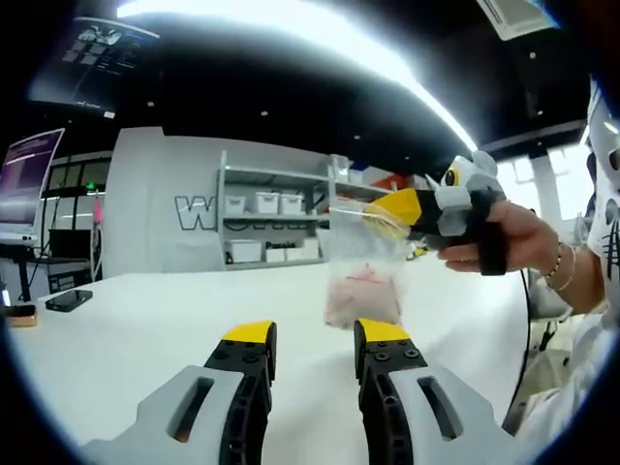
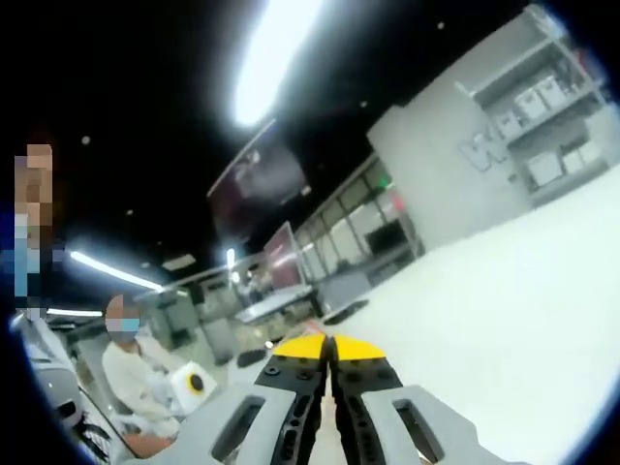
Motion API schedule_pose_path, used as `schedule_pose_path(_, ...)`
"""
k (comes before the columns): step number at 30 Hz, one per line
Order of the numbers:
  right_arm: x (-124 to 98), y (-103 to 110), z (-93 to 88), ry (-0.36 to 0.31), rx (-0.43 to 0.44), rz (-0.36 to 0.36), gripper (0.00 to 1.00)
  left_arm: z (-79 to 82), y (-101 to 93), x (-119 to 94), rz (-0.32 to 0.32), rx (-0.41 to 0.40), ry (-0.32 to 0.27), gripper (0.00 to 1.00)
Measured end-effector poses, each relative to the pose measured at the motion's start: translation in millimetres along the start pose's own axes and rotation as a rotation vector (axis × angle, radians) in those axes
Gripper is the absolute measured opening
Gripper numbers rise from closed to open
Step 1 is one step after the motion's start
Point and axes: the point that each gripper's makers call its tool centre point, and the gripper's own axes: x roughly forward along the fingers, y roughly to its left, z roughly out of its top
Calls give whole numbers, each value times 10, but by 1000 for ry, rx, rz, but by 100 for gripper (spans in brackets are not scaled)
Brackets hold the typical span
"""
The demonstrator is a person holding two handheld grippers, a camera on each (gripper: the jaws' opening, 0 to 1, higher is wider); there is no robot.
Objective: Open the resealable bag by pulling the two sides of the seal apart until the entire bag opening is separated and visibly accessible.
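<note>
Bag (image 1: 363, 276) of clear, thin plastic is hanging in the air above the white table (image 1: 145, 320), pale pinkish contents slumping at its bottom. The right gripper (image 1: 392, 206), coming in from the right of the left gripper view, is pinching the bag's top edge near the seal with its yellow-tipped jaws pressed together on it; a hand (image 1: 513, 242) is wrapping the grey body behind. In the right gripper view the right gripper's jaws are meeting tip to tip, though the film between them is too thin to make out there. The left gripper (image 1: 312, 339) is waiting below with jaws spread, holding nothing, near the bag's lower edge but not touching it.

Judging by this, one side is being gripped and the seal is not yet being parted. The next move is calling for the left gripper to catch the opposite lip, a slippery, limp film, and pull away.

Shelving (image 1: 276, 223) with white bins is standing against the grey wall behind.
</note>
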Motion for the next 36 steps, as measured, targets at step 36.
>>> schedule_pose_path(36,399,-470,357,42,-132,-85,0,-13,-6,16,-11,-30,11,31)
